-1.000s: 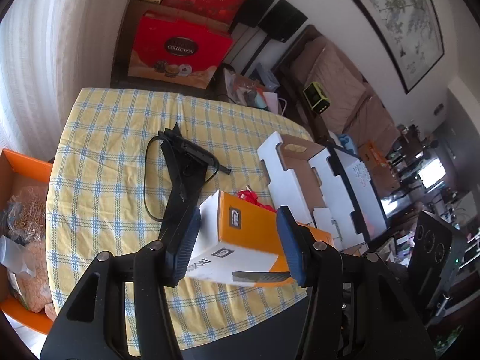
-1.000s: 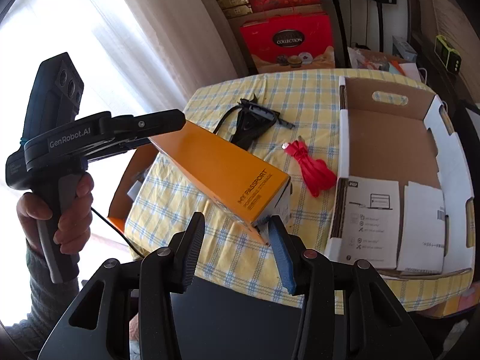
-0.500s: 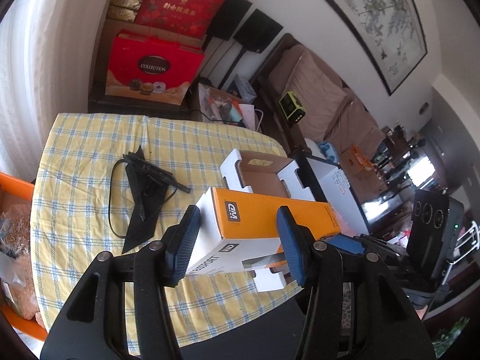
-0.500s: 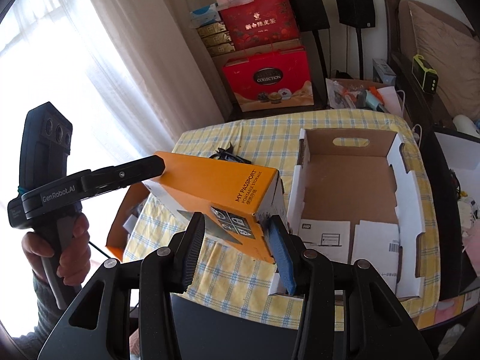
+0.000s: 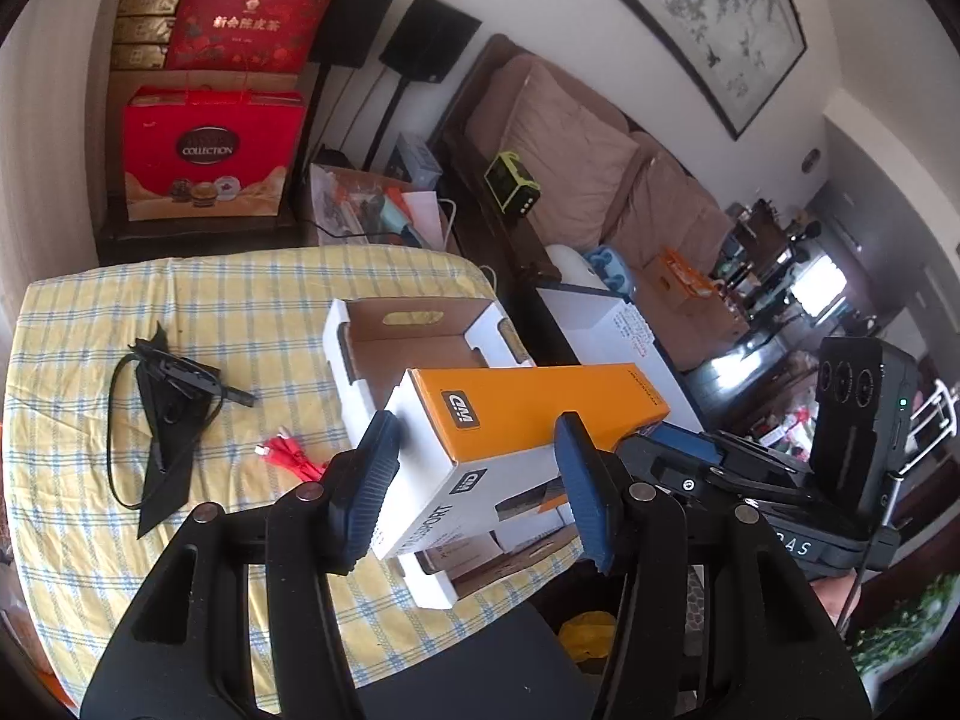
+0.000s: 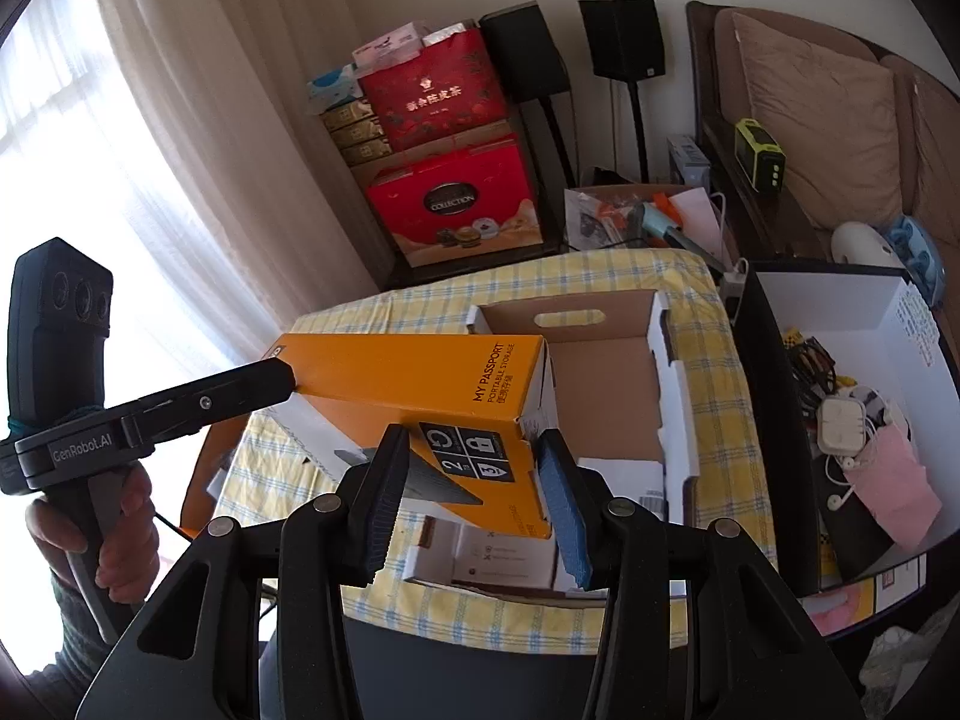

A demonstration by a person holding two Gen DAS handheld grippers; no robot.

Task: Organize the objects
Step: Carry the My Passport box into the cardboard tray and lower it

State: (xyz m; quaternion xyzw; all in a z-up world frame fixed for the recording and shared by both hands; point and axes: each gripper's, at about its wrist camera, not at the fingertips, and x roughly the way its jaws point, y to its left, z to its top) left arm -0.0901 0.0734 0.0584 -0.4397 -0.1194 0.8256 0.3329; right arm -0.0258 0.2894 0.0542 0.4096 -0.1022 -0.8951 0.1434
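Observation:
An orange and white My Passport box (image 5: 528,420) is held in the air between both grippers, above the near end of an open cardboard tray (image 5: 414,336). My left gripper (image 5: 474,486) is shut on one end of the orange box. My right gripper (image 6: 474,492) is shut on the other end (image 6: 420,390). The tray (image 6: 606,384) holds white leaflets (image 6: 504,558) at its near end. A black pouch with a cable (image 5: 168,408) and a red cable (image 5: 288,453) lie on the yellow checked tablecloth (image 5: 228,300) to the left of the tray.
A white bin (image 6: 852,324) of cables and chargers stands right of the table. Red gift boxes (image 5: 210,150) and speakers (image 5: 429,39) stand behind it. A sofa (image 5: 600,180) runs along the right. An orange bin (image 6: 198,480) sits at the table's left.
Both grippers have lifted the orange box up and carried it rightward over the near end of the tray. The table now looks farther below.

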